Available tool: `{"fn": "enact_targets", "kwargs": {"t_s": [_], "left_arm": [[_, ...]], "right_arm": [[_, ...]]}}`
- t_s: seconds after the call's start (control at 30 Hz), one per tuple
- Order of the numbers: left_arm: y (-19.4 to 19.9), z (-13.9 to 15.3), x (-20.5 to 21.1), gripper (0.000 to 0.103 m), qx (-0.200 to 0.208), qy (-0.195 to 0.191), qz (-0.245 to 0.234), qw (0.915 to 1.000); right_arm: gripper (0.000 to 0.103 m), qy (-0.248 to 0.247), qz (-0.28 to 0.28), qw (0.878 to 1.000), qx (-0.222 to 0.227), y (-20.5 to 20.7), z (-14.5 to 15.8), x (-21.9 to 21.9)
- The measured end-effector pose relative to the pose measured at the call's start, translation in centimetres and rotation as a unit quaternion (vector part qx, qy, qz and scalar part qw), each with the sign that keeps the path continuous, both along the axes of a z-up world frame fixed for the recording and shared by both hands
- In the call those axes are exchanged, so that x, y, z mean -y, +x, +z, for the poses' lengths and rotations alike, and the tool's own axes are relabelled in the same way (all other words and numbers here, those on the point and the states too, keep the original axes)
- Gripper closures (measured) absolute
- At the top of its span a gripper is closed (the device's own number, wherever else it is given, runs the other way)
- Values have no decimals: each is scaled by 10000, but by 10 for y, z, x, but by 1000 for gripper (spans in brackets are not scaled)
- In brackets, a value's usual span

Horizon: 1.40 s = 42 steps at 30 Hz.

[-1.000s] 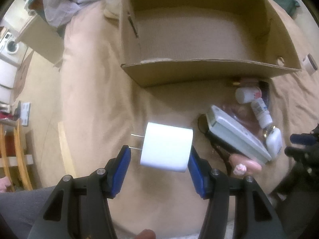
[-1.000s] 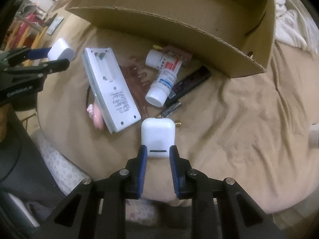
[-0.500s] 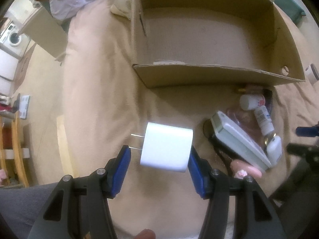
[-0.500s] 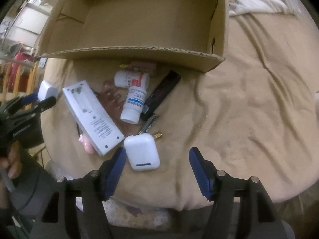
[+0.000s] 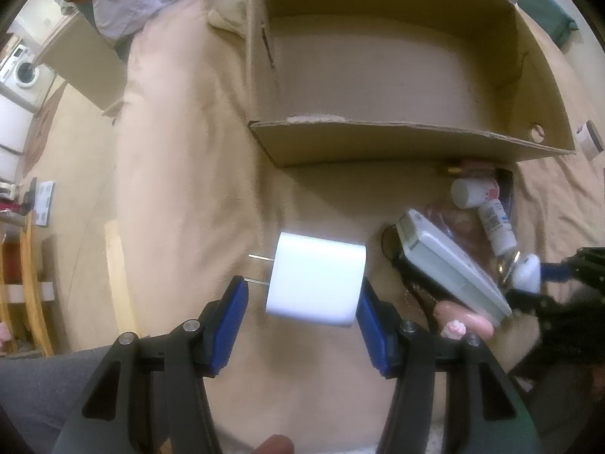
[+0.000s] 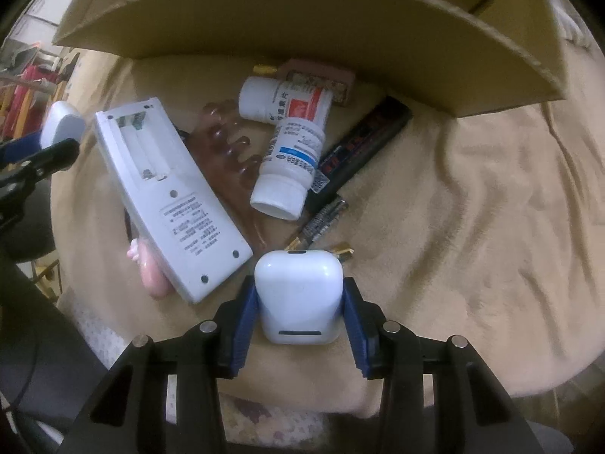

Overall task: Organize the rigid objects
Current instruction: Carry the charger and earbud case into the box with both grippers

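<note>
Left tool (image 5: 302,299) points straight down over the beige blanket (image 5: 181,196), holding a white wall charger (image 5: 315,278) crosswise between its blue pads, prongs sticking out past the left pad. Charger hangs just in front of the open cardboard box (image 5: 397,143), apart from it.

Right tool (image 6: 298,312) also points down, low over the clutter pile. White earbud case (image 6: 298,295) sits between its blue pads, lying on the blanket; jaws are closing around it, left pad close against the case side, right pad with a thin gap, so no firm grip.

Just beyond the case: battery (image 6: 323,223), white remote (image 6: 170,196) face down with its battery bay open, two white pill bottles (image 6: 289,166), a black bar-shaped pack (image 6: 363,149), pink item (image 6: 151,276) under the remote. Box wall rises behind the pile.
</note>
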<state>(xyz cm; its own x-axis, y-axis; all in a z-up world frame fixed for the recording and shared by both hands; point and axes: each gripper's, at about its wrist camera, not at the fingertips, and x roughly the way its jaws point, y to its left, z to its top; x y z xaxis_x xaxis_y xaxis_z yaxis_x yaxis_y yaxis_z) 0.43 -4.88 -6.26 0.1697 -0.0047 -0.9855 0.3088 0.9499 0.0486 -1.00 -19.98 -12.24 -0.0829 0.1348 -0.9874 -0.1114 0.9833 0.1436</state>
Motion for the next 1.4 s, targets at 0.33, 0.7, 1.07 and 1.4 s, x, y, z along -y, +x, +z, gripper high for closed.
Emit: {"fn": "enact_targets", "kwargs": {"t_s": [0.33,0.7,1.07,1.4], "left_arm": [[-10,34,8,50,408,-177,-94,9990],[44,83,52,50,1000,-185,-465,9937],[95,22,78,50,710,-4,-542,9960],[98,-5,85,50,935,488,-755,9916]], "right_arm": [[58,407,-270,9954,823,-8,66,18],[58,1005,-877,9735,1859,54,130,41],[58,917,-1235,9713,1813,118,95,51],[58,394,-796,9819,1673,131,58,29]]}}
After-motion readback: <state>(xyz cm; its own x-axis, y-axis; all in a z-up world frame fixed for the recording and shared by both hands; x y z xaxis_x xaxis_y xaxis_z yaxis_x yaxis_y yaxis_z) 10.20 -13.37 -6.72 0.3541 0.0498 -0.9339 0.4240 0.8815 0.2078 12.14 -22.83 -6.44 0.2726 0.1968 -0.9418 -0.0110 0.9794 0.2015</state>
